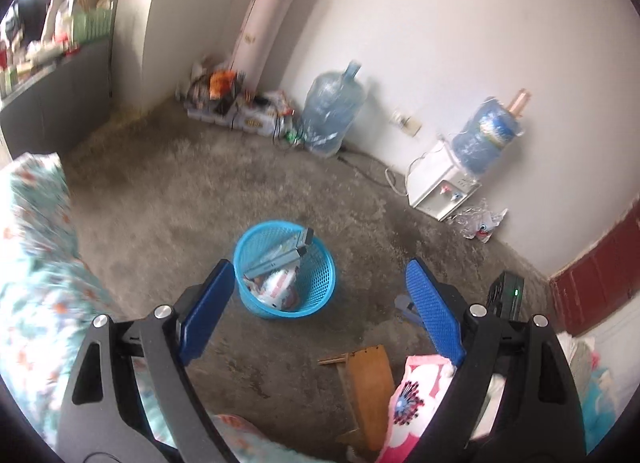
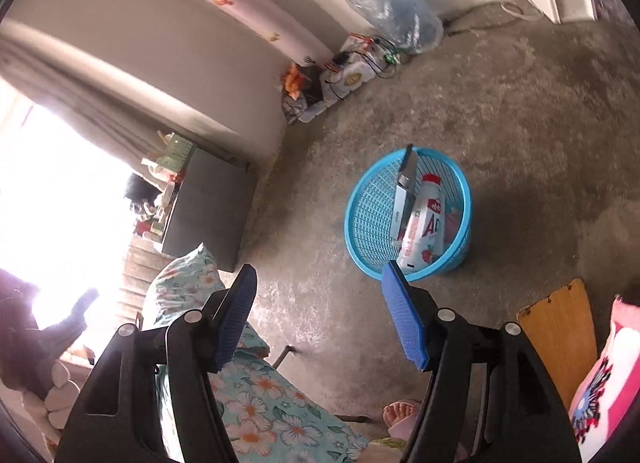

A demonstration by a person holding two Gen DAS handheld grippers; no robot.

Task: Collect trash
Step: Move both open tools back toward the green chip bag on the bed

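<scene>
Left wrist view first: the left gripper [image 1: 316, 311] hangs high over the concrete floor [image 1: 180, 191], jaws spread wide with nothing between the blue pads. Below sits the blue basket [image 1: 285, 271], out in the middle of the floor, well apart from the walls. It already holds trash: a long grey box [image 1: 276, 255] leaning on the far rim and poking above it, and a bottle [image 1: 278, 287] lower down. Crumpled plastic [image 1: 482, 219] lies at the floor's right edge, just beside the water dispenser [image 1: 440, 183]. That looks like litter still to be fetched.

Right wrist view now: the right gripper [image 2: 320, 315] is empty too, jaws apart. The basket [image 2: 408, 215] shows the box [image 2: 406, 187] propped steeply beside the bottle [image 2: 422, 223].

The risks, as I judge them: that basket is light, so a nudge from a finger could tip it, and the tall box could lever out. The plastic is thin and could slip through the pads. A wooden stool [image 2: 560, 335] stands near, easy to clip.
</scene>
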